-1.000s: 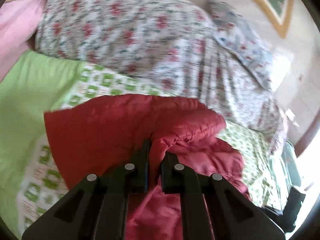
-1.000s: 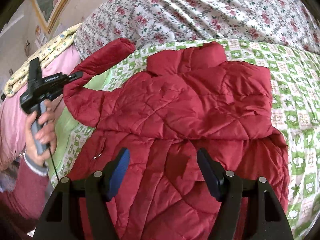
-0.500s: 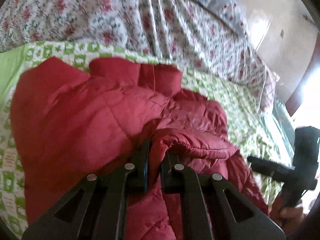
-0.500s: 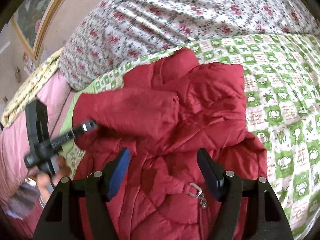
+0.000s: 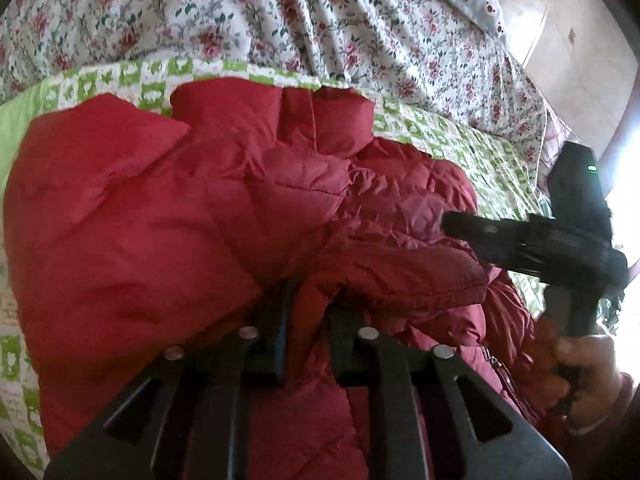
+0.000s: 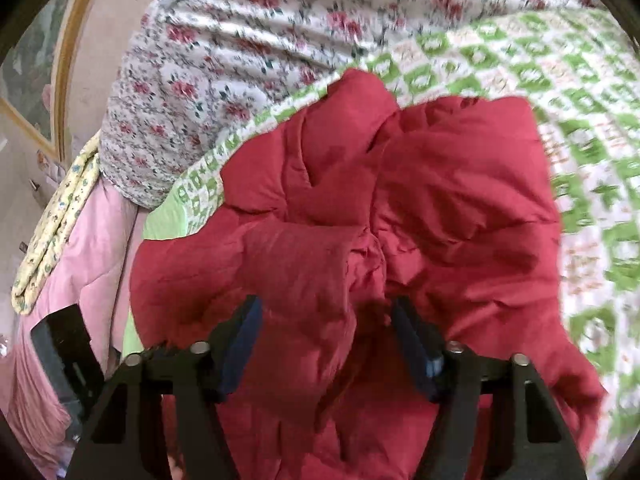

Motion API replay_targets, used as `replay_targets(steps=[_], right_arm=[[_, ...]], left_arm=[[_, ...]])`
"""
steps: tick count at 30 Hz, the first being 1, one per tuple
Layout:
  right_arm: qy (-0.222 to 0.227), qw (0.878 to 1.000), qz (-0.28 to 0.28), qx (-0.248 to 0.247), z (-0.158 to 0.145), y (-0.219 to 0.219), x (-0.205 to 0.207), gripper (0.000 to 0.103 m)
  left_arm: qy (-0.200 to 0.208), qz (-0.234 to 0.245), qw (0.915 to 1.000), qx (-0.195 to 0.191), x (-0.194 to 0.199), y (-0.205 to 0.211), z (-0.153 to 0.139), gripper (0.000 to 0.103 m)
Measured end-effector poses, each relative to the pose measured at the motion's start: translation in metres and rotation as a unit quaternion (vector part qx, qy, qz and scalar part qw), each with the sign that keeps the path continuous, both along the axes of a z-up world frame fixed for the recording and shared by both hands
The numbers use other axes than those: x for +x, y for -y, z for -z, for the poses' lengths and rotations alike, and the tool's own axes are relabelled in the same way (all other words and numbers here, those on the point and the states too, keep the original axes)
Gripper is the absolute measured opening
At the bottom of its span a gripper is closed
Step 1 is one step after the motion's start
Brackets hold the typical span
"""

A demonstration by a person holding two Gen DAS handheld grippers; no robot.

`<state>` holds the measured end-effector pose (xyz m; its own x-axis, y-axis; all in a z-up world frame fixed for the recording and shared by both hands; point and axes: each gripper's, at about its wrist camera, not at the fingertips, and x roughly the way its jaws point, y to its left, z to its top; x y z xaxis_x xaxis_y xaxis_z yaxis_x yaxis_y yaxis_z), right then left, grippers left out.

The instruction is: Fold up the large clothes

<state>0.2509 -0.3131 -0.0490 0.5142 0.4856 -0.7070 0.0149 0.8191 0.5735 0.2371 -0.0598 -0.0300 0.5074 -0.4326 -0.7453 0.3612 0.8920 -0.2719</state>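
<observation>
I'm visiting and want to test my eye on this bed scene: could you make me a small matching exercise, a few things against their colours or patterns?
Things:
1. padded jacket
2. blanket under the jacket
3. bedspread heaped behind
4. cloth at the bed's edge, right wrist view

Looks:
a. white with red roses
b. plain pink
c. dark red
d. green and white checks

Pairs: 1-c, 2-d, 3-a, 4-b

Dark red quilted jacket (image 6: 440,208); green-and-white checked blanket (image 6: 580,112); rose-print floral bedspread (image 5: 320,12); pink cover (image 6: 92,248).
</observation>
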Motion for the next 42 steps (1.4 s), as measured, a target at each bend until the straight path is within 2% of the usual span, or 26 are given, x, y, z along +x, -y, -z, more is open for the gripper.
replay_targets(steps=[1,2,3,5,8,10,11,17,21,25,29,33,37,42], right_arm=[[-0.006,1.000,-0.001,-0.003,0.004,-0.002,0.004,0.042],[-0.010,1.000,0.000,-0.004,0.008,-0.004,0.006,0.026],[-0.011,1.000,0.002,-0.003,0.009,-0.004,0.007,0.015],[-0.004,1.000,0.005,0.000,0.008,-0.002,0.006,0.005],[0.010,1.000,0.012,-0.012,-0.002,0.000,0.002,0.004],[0.018,1.000,0.020,-0.013,-0.007,0.003,0.001,0.004],[0.023,0.999,0.026,-0.011,-0.011,0.006,-0.001,0.004],[0.062,0.996,0.045,-0.046,-0.043,0.023,-0.019,0.003],[0.080,0.993,0.061,-0.055,-0.061,0.039,-0.034,0.003],[0.079,0.991,0.071,-0.079,-0.064,0.046,-0.039,0.003],[0.051,0.991,0.068,-0.099,-0.045,0.041,-0.029,0.003],[0.033,0.991,0.066,-0.109,-0.024,0.042,-0.024,0.004],[0.030,0.991,0.058,-0.117,-0.017,0.040,-0.022,0.004],[0.042,0.987,0.062,-0.144,-0.029,0.034,-0.027,0.018]], left_arm=[[-0.005,0.000,1.0000,0.000,0.001,0.000,0.001,0.016],[-0.012,0.000,0.9999,0.000,0.002,-0.001,0.002,0.017],[-0.020,0.000,0.9998,-0.001,0.002,-0.002,0.003,0.019],[-0.034,0.007,0.9994,-0.008,0.001,-0.005,0.004,0.023],[-0.047,0.021,0.9983,-0.025,-0.008,-0.010,0.002,0.040],[-0.048,0.028,0.9979,-0.033,-0.016,-0.013,-0.001,0.062],[-0.045,0.031,0.9978,-0.037,-0.021,-0.015,-0.003,0.065],[-0.007,0.014,0.9996,-0.025,-0.034,-0.034,-0.022,0.065],[0.010,-0.023,0.9992,-0.032,-0.023,-0.062,-0.034,0.065],[0.017,-0.054,0.9978,-0.036,0.001,-0.080,-0.037,0.065],[0.008,-0.056,0.9978,-0.036,0.025,-0.081,-0.026,0.065],[-0.009,-0.050,0.9986,-0.016,0.041,-0.075,-0.005,0.065],[-0.017,-0.050,0.9986,0.006,0.044,-0.069,0.015,0.065],[-0.019,-0.052,0.9979,0.034,0.043,-0.064,0.028,0.065]])
